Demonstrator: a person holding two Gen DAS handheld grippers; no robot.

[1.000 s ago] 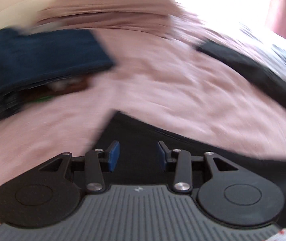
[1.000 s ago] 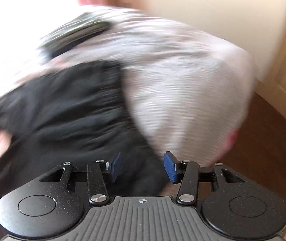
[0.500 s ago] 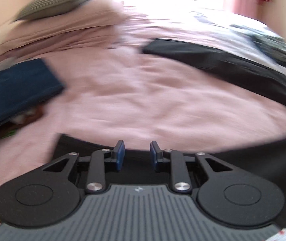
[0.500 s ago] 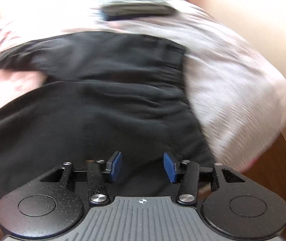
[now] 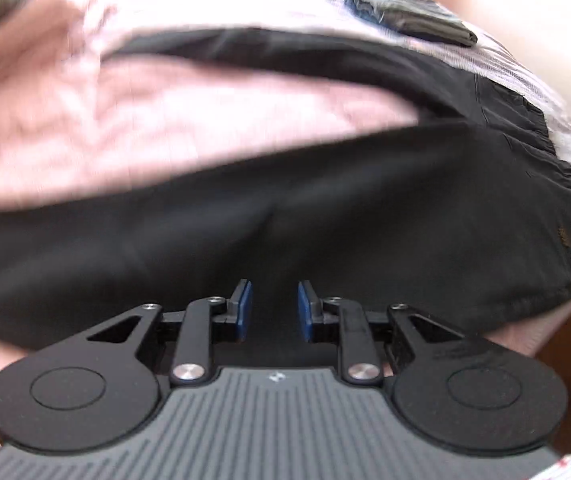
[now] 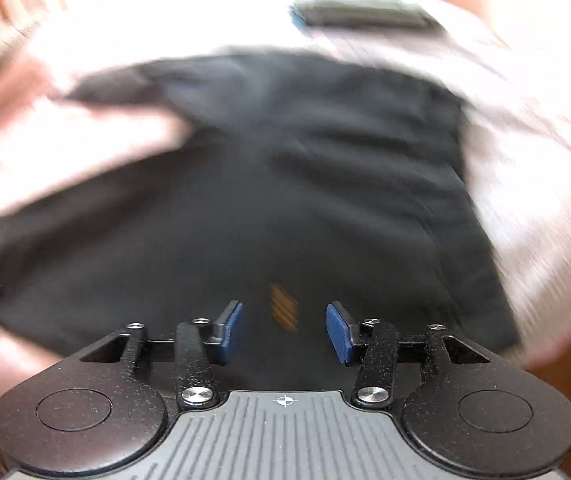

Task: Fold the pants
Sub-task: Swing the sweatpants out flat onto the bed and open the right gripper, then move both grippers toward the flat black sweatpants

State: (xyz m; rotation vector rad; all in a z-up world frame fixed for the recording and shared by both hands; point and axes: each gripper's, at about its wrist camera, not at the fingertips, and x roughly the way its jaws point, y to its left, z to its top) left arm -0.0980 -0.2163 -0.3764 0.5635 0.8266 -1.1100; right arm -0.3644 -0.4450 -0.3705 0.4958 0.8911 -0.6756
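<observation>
Black pants lie under both tools, neither gripping: left narrowly parted, right wider.

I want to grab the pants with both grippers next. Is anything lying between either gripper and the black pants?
Nothing visible. The black pants lie spread on the pink bedding directly ahead of the left gripper and the right gripper. The folded dark clothes sit beyond the pants, out of the way.
</observation>
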